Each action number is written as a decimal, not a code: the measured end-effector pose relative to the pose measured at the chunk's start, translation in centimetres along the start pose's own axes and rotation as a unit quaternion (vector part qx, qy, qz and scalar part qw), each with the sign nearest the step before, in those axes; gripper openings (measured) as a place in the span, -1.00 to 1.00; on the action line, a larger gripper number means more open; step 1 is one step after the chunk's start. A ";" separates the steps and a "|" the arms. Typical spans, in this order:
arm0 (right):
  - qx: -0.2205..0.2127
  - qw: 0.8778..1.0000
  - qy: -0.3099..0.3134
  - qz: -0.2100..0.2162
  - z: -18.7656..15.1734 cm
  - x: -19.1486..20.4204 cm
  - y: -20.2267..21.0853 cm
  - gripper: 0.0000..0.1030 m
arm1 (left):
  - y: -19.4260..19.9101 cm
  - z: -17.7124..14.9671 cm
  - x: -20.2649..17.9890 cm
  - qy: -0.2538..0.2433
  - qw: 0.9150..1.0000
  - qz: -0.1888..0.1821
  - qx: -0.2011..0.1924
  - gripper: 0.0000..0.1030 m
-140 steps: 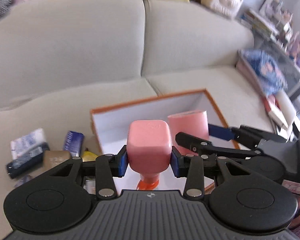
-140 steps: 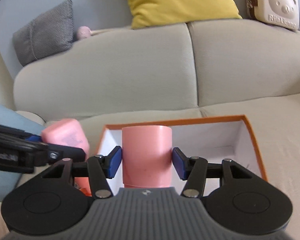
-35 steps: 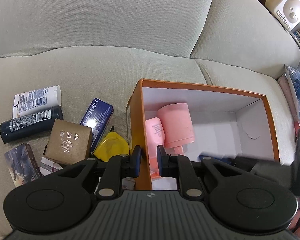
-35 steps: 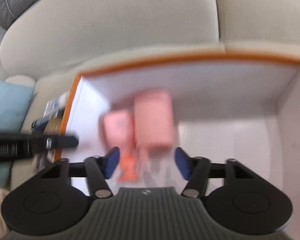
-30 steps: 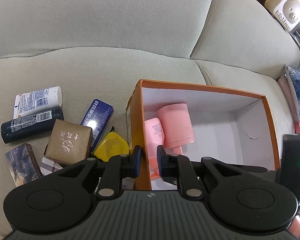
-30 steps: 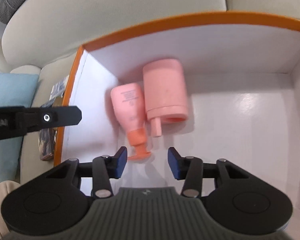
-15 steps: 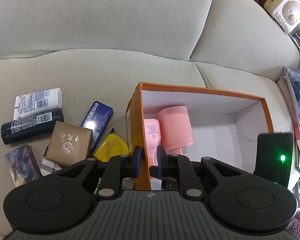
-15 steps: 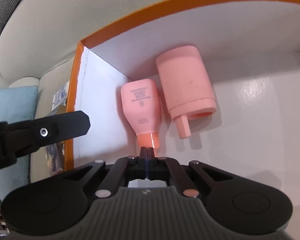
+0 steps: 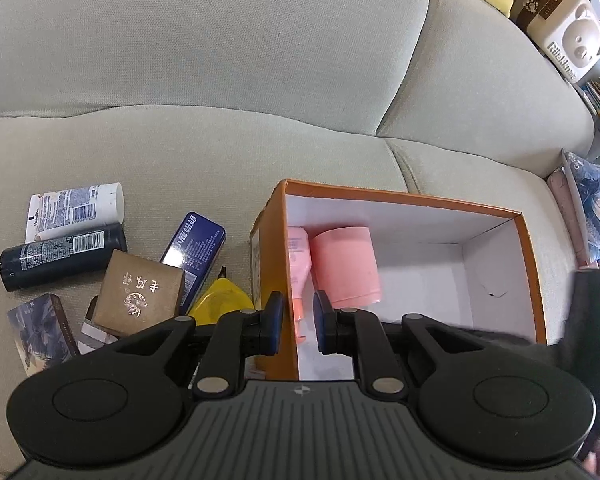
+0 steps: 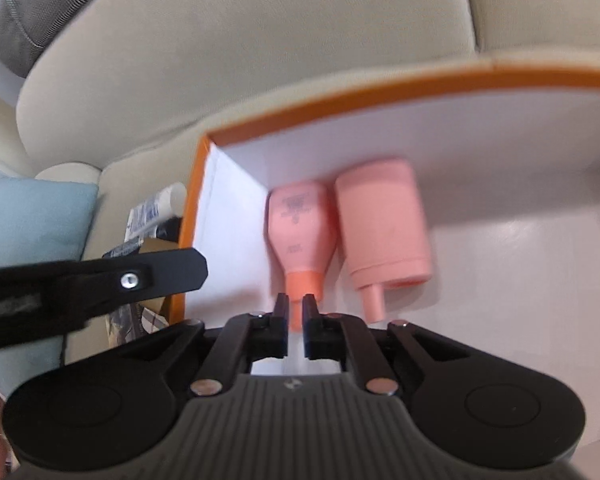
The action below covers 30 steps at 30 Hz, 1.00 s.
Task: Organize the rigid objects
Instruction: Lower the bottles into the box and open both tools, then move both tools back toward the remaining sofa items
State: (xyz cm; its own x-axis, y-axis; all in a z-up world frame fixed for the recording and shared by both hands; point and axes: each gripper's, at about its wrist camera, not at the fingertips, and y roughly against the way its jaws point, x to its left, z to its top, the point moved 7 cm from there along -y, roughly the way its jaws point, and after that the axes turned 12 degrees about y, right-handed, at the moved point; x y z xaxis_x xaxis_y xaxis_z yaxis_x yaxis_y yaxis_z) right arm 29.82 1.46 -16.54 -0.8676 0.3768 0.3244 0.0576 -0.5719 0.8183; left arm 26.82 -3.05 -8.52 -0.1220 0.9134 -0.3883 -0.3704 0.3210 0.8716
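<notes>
— Where do the two pink things lie?

— Both lie flat in the orange box [image 9: 532, 264], at its left end: the pink bottle [image 10: 302, 224] against the left wall, the pink cylinder [image 10: 380, 220] touching its right side. Their long axes run toward me, necks nearest.

— And your jaws?

— My right gripper [image 10: 296, 322] is pressed together, empty I judge, the bottle's orange neck just ahead of its tips. My left gripper [image 9: 296, 322] is nearly closed, holding nothing, over the box's left wall.

— Which hand goes next?

— The left, probably: the brown box [image 9: 140, 292] and blue tin [image 9: 194, 250] lie just left of it.
</notes>
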 end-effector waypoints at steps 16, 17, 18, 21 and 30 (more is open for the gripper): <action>-0.013 0.999 -0.015 -0.042 3.0 -3.9 -1.4 -0.22 | 0.0 -0.1 -0.1 -0.004 1.000 0.005 -0.001 -0.65; -0.014 0.999 -0.010 -0.047 3.1 -3.3 -1.7 -0.21 | 0.0 -0.1 -0.1 -0.003 1.000 0.004 -0.001 -0.65; -0.015 0.999 -0.002 -0.053 3.4 -3.0 -0.6 -0.21 | 0.0 0.0 0.0 -0.002 1.000 0.003 0.000 -0.65; -0.015 0.998 0.015 -0.052 3.5 -4.1 -1.0 -0.22 | 0.0 0.0 0.0 -0.002 1.000 0.001 -0.001 -0.65; -0.037 0.997 0.038 -0.063 3.6 -4.6 3.3 -0.04 | 3.3 -0.6 0.4 -0.012 0.999 -0.030 -0.035 -0.65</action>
State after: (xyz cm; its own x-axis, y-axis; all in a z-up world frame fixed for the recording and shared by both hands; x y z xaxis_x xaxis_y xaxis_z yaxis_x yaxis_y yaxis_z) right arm 35.79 0.47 -13.58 -0.9007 0.3940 0.1830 -0.0874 -0.5770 0.8121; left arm 24.94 -1.73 -5.97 -0.0755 0.8996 -0.4301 -0.4393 0.3573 0.8243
